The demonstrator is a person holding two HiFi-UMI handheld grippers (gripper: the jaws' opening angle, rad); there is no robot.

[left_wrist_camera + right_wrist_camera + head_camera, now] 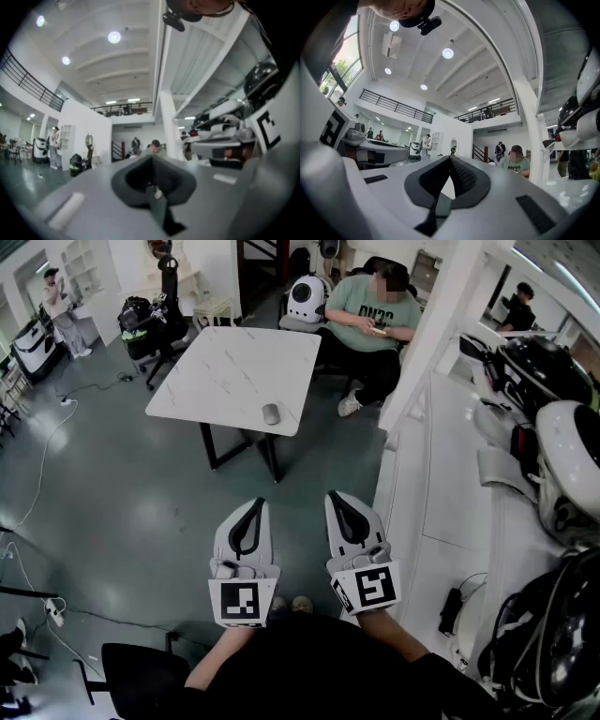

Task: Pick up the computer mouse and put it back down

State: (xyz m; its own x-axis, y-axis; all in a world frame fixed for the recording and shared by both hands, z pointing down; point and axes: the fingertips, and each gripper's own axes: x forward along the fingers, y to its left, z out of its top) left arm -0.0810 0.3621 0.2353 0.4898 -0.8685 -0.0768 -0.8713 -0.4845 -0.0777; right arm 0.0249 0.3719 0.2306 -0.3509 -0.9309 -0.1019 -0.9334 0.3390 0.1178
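Closest to you, both tools are empty. Your left gripper (257, 510) is clenched, its jaws pressed tip to tip with nothing between them, and its own view shows only the room past the closed tips. Your right gripper (337, 504) reads the same in its own view: the tips meet and nothing is held. The two sit side by side over the grey floor (141, 512), both pointing roughly level toward 12 o'clock.

Past a stretch of bare floor stands the white table (225, 371), and the computer mouse (271, 413) rests on it close to the near edge, toward the near right corner. Both tools are well apart from it.

The relation that matters is that the mouse lies almost dead on 12 o'clock from your left gripper and at about 11 o'clock from your right one. The left is therefore the straighter line in, and I judge it slightly the nearer. The mouse's long axis appears to run 12 to 6 (it is small in the head view, so take that loosely), which would let jaws opened sideways span its width. Beyond the table, at 1 o'clock, a seated person (375, 320) is well clear of your path.
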